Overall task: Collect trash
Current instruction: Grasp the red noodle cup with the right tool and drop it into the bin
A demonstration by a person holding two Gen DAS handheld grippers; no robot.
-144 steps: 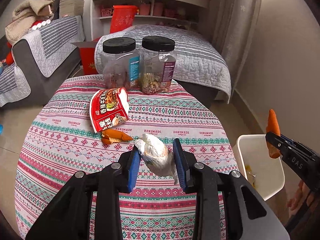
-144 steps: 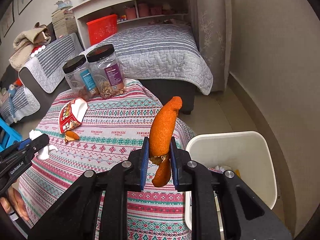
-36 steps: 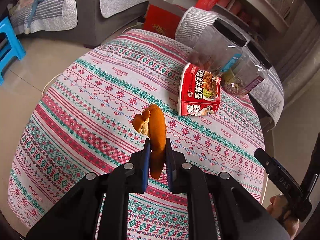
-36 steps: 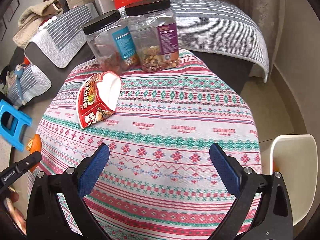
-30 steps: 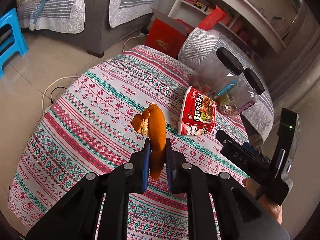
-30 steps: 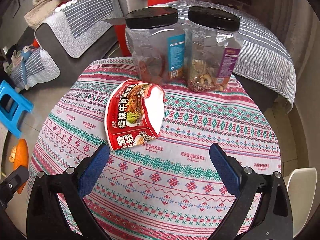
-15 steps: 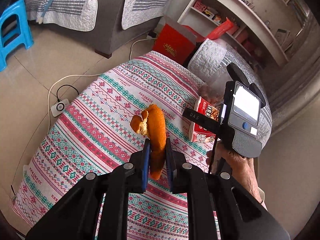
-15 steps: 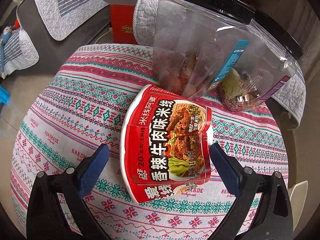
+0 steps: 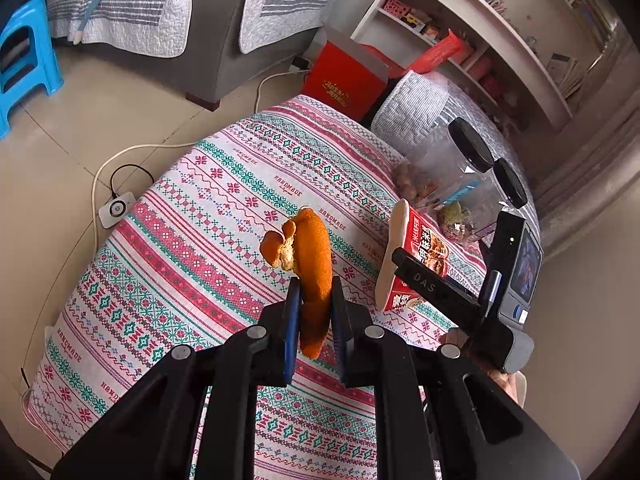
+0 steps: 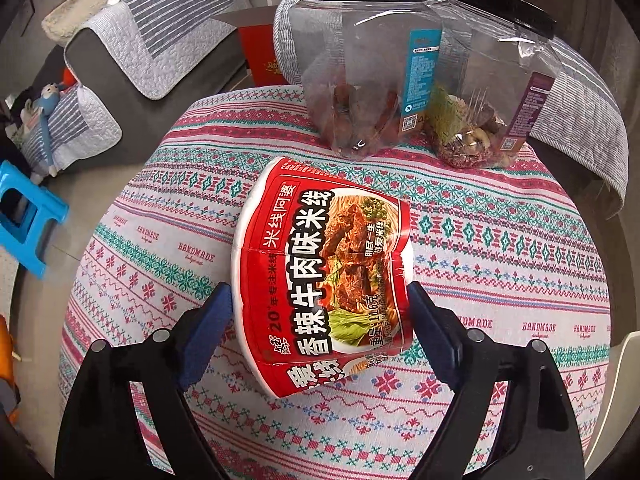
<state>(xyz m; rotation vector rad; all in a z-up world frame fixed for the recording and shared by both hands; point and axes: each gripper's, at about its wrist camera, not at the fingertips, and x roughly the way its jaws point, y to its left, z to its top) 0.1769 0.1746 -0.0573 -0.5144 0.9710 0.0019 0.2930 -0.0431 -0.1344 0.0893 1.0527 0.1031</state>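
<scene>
The red noodle cup (image 10: 320, 276) lies on its side near the middle of the worktop (image 10: 500, 240), its white rim toward the left edge and its printed side facing up. Your right claw (image 10: 320, 312) straddles it: the jaws have just been closing, and each blue pad (image 10: 208, 320) now sits right at a flank of the cup. Whether the pads press or only touch, the right wrist view does not settle, and the cup rests on the cloth. In the left wrist view the same claw (image 9: 404, 264) reaches in from the right edge, one black finger lying across the cup (image 9: 416, 256).

Your left claw (image 9: 314, 312) is clamped on an orange peel (image 9: 312, 268), jaws nearly together. The peel stands upright between the pads, its curled end above the fingertips and its lower end hanging below them, held above the cloth over the near half of the worktop.

At the far edge of the worktop stand two clear jars with black lids, touching side by side: the blue-labelled jar (image 10: 368, 80) just behind the cup, the purple-labelled jar (image 10: 496, 92) to its right.

Beyond the worktop, a grey sofa (image 10: 152, 40) stands far left, and a blue stool (image 10: 24, 216) is on the floor at the left.
</scene>
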